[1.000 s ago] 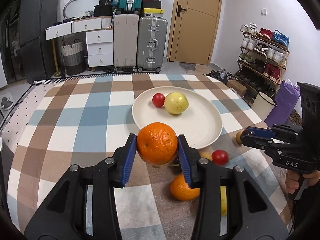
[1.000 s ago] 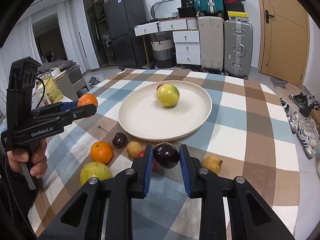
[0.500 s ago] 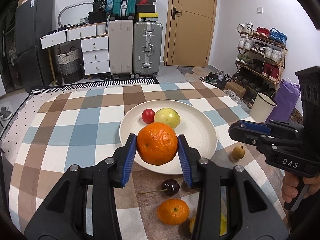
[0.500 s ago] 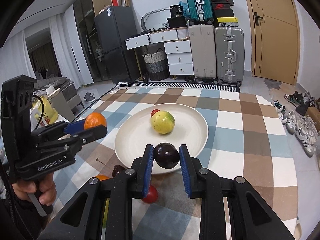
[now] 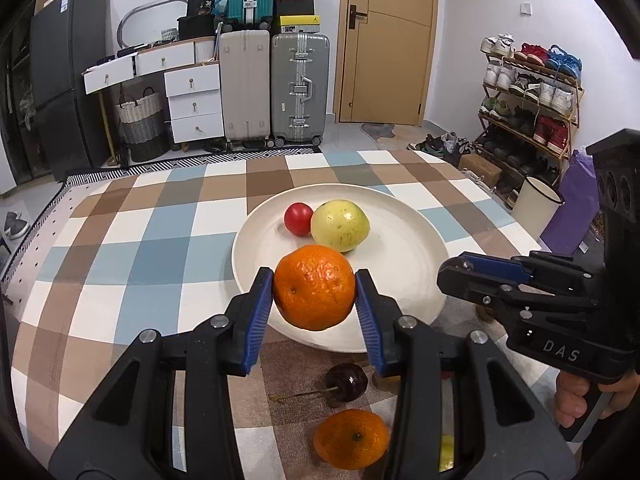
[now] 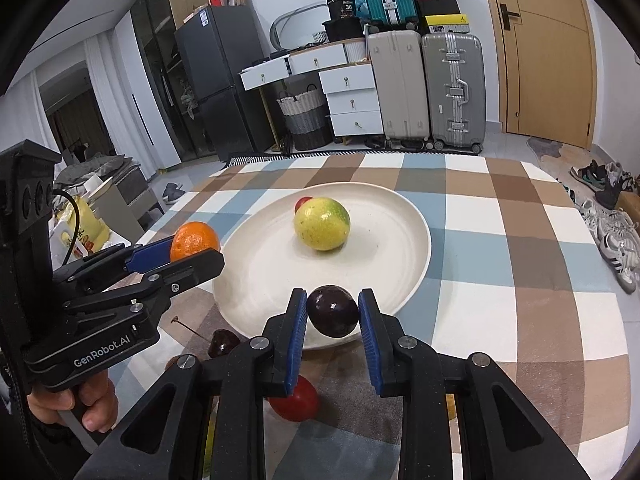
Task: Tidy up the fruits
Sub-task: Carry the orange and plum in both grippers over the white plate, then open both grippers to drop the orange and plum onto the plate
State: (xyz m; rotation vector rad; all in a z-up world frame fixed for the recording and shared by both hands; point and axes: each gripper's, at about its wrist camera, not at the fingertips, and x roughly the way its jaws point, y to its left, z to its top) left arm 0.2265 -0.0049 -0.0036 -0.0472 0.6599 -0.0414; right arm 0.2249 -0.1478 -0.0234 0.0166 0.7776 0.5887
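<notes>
My left gripper (image 5: 315,298) is shut on an orange (image 5: 314,287) and holds it above the near rim of the white plate (image 5: 404,276). My right gripper (image 6: 333,314) is shut on a dark plum (image 6: 333,311) over the plate's near edge (image 6: 256,304). The plate holds a yellow-green fruit (image 5: 340,225) and a small red fruit (image 5: 298,218). The left gripper with the orange (image 6: 195,240) shows at the left of the right wrist view. The right gripper (image 5: 460,276) shows side-on at the right of the left wrist view.
On the checked tablecloth near me lie a cherry with a stem (image 5: 346,382), a small orange (image 5: 351,438) and a red fruit (image 6: 295,398). Suitcases (image 5: 300,88), white drawers (image 5: 194,106) and a shoe rack (image 5: 528,96) stand beyond the table.
Both grippers have risen and moved forward with their fruits, from above the tablecloth to over the plate's near rim. Both have stayed shut.
</notes>
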